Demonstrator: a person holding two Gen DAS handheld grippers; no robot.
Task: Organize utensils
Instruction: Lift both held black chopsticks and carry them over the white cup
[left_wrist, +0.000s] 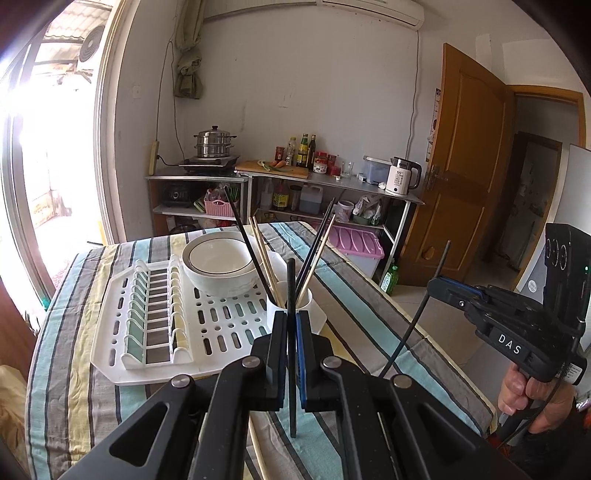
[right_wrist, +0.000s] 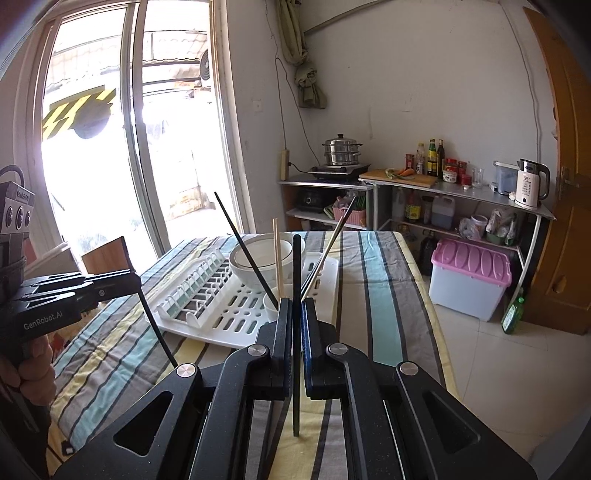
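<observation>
My left gripper (left_wrist: 291, 314) is shut on a black chopstick (left_wrist: 291, 354), held upright just in front of the white utensil cup (left_wrist: 308, 301). The cup holds several black and wooden chopsticks (left_wrist: 258, 254). My right gripper (right_wrist: 296, 301) is shut on another black chopstick (right_wrist: 296, 332), also upright, above the striped tablecloth near the cup (right_wrist: 271, 304). In the left wrist view the right gripper (left_wrist: 436, 286) shows at the right with its chopstick (left_wrist: 417, 314). In the right wrist view the left gripper (right_wrist: 135, 282) shows at the left with its chopstick (right_wrist: 157, 328).
A white drying rack (left_wrist: 155, 332) lies on the striped table (left_wrist: 85, 369) with stacked white bowls (left_wrist: 219, 267) on it. Behind stand metal shelves (left_wrist: 332, 181) with bottles, a kettle (left_wrist: 400, 179) and a steamer pot. A pink-lidded box (right_wrist: 469, 277) sits on the floor.
</observation>
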